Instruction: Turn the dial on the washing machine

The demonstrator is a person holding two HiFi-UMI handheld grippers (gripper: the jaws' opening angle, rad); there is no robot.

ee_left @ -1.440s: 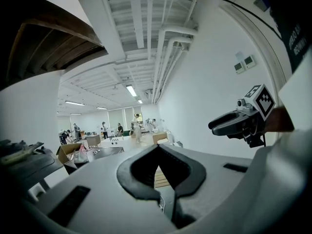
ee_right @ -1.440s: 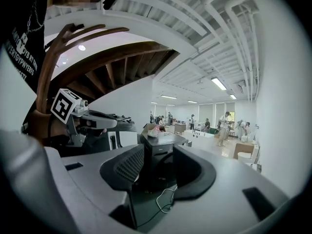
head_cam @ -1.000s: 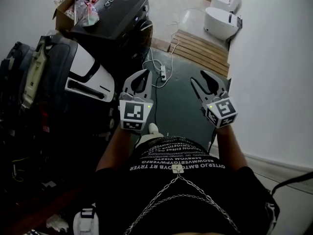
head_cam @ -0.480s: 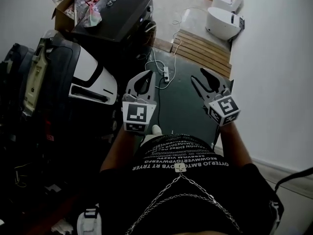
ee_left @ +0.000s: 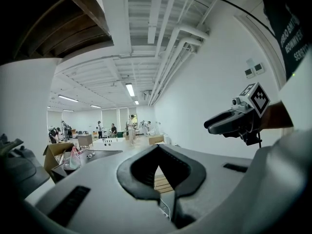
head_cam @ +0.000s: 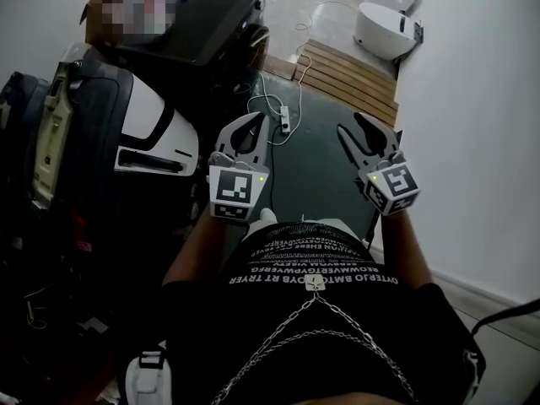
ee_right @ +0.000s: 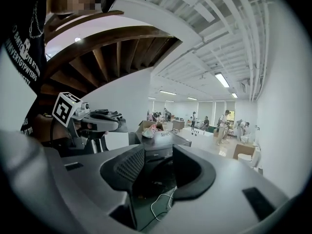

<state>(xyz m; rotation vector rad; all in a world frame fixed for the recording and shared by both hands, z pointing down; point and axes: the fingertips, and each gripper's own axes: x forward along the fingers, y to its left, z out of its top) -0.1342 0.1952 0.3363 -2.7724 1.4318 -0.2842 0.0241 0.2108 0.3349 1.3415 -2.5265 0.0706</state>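
Closest in, over the black printed shirt (head_cam: 312,319), the left hand-held gripper (head_cam: 256,120) is clenched on nothing and the right hand-held gripper (head_cam: 353,125) is released, empty. Past them, a white power strip (head_cam: 285,121) lies on the dark green floor (head_cam: 316,171). The black boxy washing machine (head_cam: 207,24) sits well beyond, up left, dial too small to spot.

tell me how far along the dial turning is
Nothing looks done: the washing machine stands ahead, untouched. In hand: both grippers in the air, left gripper shut and empty, right gripper open and empty. Left to do: reach the machine, grip its dial, turn it.
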